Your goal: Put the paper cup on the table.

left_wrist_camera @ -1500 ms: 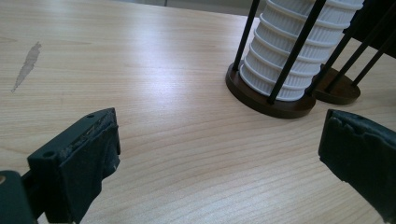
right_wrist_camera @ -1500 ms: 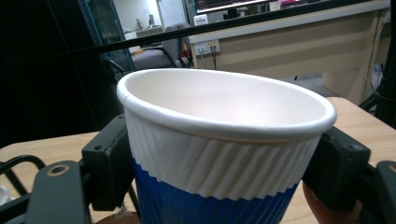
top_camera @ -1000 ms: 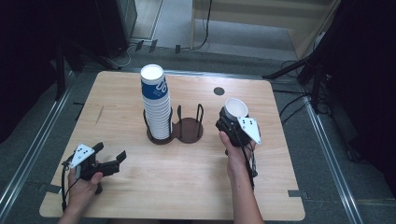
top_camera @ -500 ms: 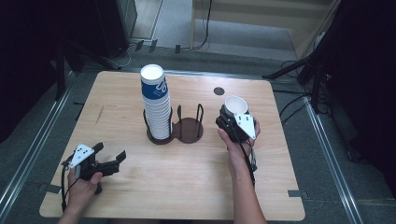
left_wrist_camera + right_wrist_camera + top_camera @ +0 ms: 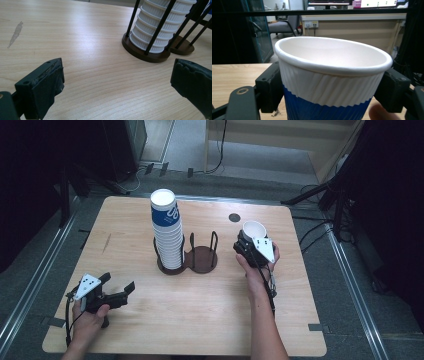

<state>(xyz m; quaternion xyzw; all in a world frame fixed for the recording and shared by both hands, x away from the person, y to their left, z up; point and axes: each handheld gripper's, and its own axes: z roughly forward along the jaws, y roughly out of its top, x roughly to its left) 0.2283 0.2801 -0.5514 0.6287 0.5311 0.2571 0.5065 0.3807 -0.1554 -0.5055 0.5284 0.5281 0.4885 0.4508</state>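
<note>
One paper cup (image 5: 332, 82) has been lifted clear of the stack and sits clamped between the jaws of the right gripper (image 5: 252, 245), upright, mouth up, its white ribbed band and blue lower wall pressed by a pad on each side. What seems left is setting it down, perhaps in the holder's empty ring (image 5: 202, 257), which lies to the left of that claw and well apart from it. The cup's inside looks bare and white, though its bottom is hidden from view. The dark two-ring holder (image 5: 172, 266) carries the tall stack of cups (image 5: 167, 230) in its left ring; the other ring holds nothing. The left gripper (image 5: 117, 295) rests low over the table (image 5: 200, 320) with its jaws spread wide and nothing between them, the stack ahead of it and to its right.
</note>
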